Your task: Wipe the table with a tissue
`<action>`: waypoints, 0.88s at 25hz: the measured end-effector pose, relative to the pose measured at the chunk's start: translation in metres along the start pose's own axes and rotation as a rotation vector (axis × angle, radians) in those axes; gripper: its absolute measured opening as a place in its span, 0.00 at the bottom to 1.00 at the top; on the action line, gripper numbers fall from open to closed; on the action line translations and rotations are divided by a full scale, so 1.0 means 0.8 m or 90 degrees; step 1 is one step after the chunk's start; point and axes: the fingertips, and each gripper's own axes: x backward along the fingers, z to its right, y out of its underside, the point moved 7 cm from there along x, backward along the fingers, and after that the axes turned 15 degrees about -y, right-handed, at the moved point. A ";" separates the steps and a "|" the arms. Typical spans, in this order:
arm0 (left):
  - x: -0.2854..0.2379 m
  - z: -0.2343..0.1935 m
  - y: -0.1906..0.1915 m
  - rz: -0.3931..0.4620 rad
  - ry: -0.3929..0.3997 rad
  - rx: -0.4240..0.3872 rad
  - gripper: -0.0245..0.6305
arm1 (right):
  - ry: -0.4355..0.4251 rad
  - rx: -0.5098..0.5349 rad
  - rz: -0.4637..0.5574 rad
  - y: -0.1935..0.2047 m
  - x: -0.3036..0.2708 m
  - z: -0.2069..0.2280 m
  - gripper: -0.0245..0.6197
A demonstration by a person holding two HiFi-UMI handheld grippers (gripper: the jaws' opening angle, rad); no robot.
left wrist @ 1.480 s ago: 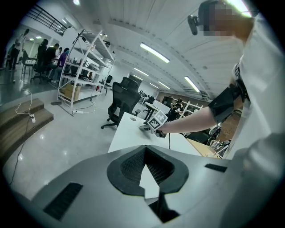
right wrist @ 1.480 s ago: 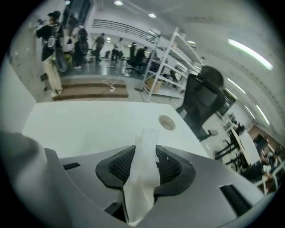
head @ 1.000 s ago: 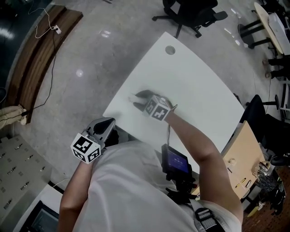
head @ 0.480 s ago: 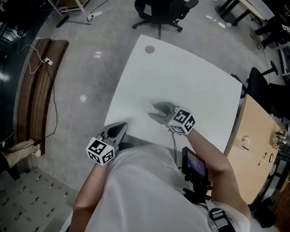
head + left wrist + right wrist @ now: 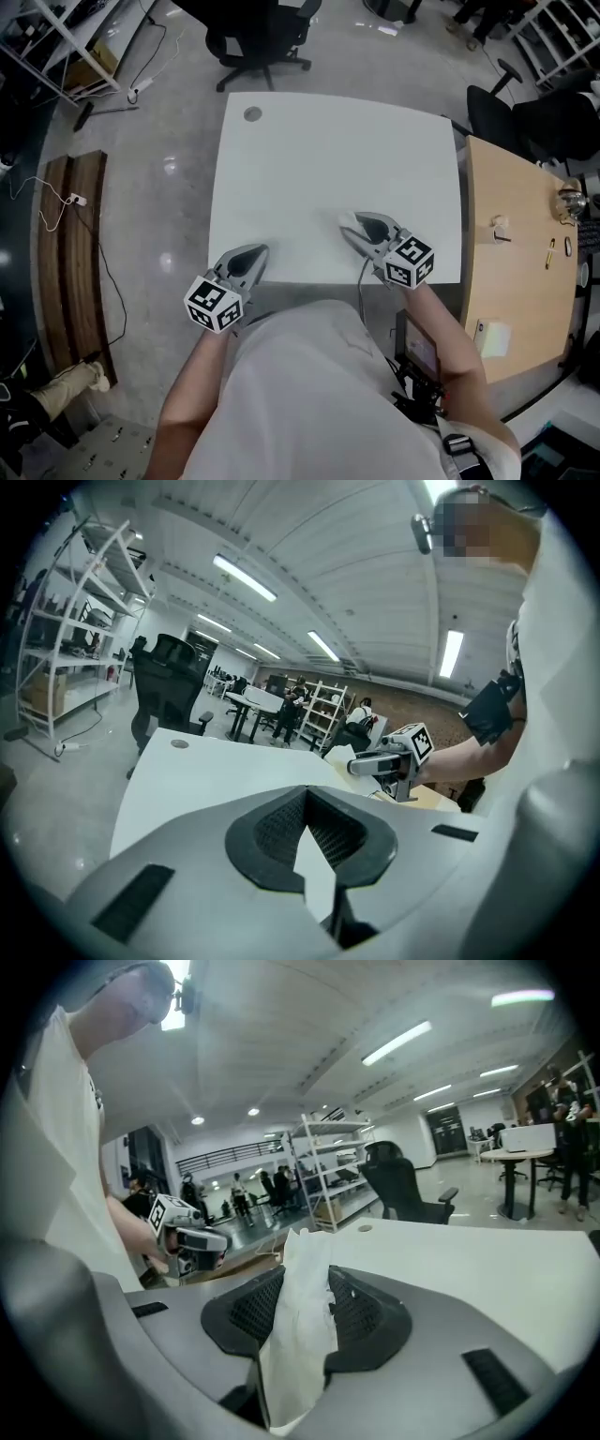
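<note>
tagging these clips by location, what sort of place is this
Probably an open-plan office or lab workshop: a white table, rolling office chairs, metal shelving racks and long ceiling strip lights.

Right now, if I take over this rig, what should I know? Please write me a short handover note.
Left gripper: jaws together at the tips, empty, at the near edge of the white table.
Right gripper: shut on a white tissue, over the table's near right part. The tissue seems to be lifted off the surface.
Done: the tissue is in the grip. The tabletop shows no visible dirt, so I cannot tell how much is wiped.
To do: lower the tissue and wipe across the table, probably the far side too.
</note>
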 end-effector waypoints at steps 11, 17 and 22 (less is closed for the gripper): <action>0.021 0.015 0.013 -0.018 0.066 -0.040 0.05 | 0.155 -0.041 0.082 0.043 0.054 -0.069 0.26; 0.008 0.030 0.018 -0.030 0.106 -0.050 0.05 | 0.196 -0.056 0.122 0.053 0.068 -0.082 0.26; -0.004 0.037 0.013 -0.032 0.130 -0.060 0.05 | 0.212 -0.056 0.132 0.052 0.063 -0.084 0.26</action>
